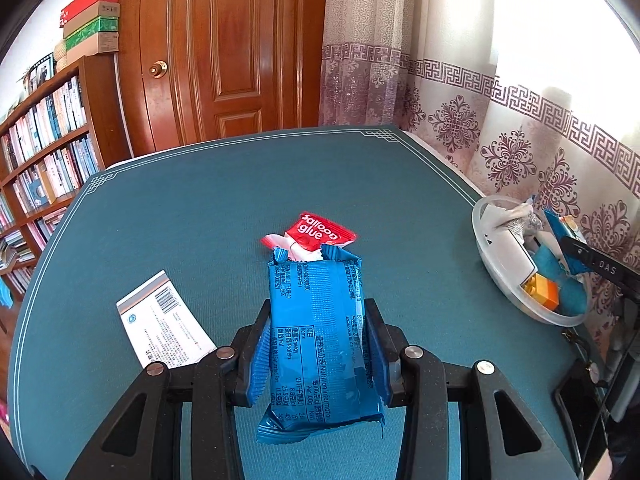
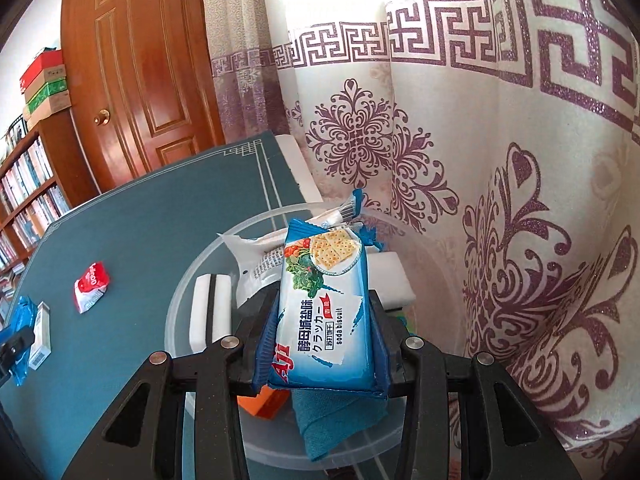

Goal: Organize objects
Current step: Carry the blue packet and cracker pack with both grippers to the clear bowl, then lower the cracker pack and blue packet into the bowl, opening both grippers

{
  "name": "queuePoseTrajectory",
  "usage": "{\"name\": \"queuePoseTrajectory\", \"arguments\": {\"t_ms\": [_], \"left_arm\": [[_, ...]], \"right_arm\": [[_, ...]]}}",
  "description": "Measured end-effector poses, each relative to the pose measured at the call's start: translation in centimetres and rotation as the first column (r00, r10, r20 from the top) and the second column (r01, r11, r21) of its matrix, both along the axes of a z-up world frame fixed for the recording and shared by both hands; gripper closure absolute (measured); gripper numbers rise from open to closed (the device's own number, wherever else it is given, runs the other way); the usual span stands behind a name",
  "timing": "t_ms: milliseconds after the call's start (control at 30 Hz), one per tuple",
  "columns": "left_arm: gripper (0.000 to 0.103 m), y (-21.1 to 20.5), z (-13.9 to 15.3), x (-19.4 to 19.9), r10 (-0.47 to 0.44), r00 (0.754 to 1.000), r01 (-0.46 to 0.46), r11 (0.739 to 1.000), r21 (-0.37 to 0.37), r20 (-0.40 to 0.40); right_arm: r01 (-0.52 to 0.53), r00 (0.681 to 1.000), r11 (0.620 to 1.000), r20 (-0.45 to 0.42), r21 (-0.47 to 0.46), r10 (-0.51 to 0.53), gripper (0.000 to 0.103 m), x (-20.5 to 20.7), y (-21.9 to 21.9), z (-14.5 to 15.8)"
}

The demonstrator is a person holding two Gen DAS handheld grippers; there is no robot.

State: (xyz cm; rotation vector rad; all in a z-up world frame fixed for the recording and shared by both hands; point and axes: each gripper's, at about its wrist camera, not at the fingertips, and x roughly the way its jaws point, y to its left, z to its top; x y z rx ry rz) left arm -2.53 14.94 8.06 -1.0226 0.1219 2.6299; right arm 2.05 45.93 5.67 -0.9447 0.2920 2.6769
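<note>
Blue foil: my left gripper (image 1: 316,336) is clamped on a blue snack packet (image 1: 318,344), back side up with the nutrition table showing, held over the table.
Left fingers (image 1: 256,344): pressed against both long edges of that packet, wrapper creased at the contact.
Right gripper (image 2: 324,340): closed on a soda biscuit packet (image 2: 322,312), front side up, cracker picture and "soda biscuit" print readable.
Right packet position: hanging over the clear plastic bowl (image 2: 180,280); contact with the contents below, can't tell.
Bowl contents: white sponge block with a dark stripe (image 2: 210,312), another white block (image 2: 390,280), orange box (image 2: 264,402), teal cloth (image 2: 332,424), crumpled white wrappers (image 2: 256,248).
Bowl location: far right edge of the table, just beside the curtain (image 2: 500,200).
Table: teal mat (image 1: 192,216) with a white line border.
Red sachet (image 1: 320,234): printed "balloon glue", lying on the mat just past the tip of my left packet.
White box (image 1: 164,320): barcode side up, flat on the mat, just to the left of my left fingers.
Background: wooden door (image 1: 224,48), bookshelf (image 1: 44,152) with stacked boxes (image 1: 90,20) on top.
</note>
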Motion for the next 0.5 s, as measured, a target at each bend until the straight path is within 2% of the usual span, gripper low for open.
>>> {"name": "queuePoseTrajectory", "arguments": {"t_ms": [200,500], "left_arm": [[0.059,1.6,0.2,0.0,-0.029,1.0,0.029,1.0,-0.004,0.003],[0.059,4.7,1.0,0.2,-0.113,0.994,0.113,0.994,-0.006,-0.005]], "right_arm": [[0.019,1.0,1.0,0.016,0.012,-0.019,0.06,0.0,0.5,-0.9],[0.025,0.999,0.999,-0.04,0.021,-0.024,0.057,2.9,-0.2,-0.2]]}}
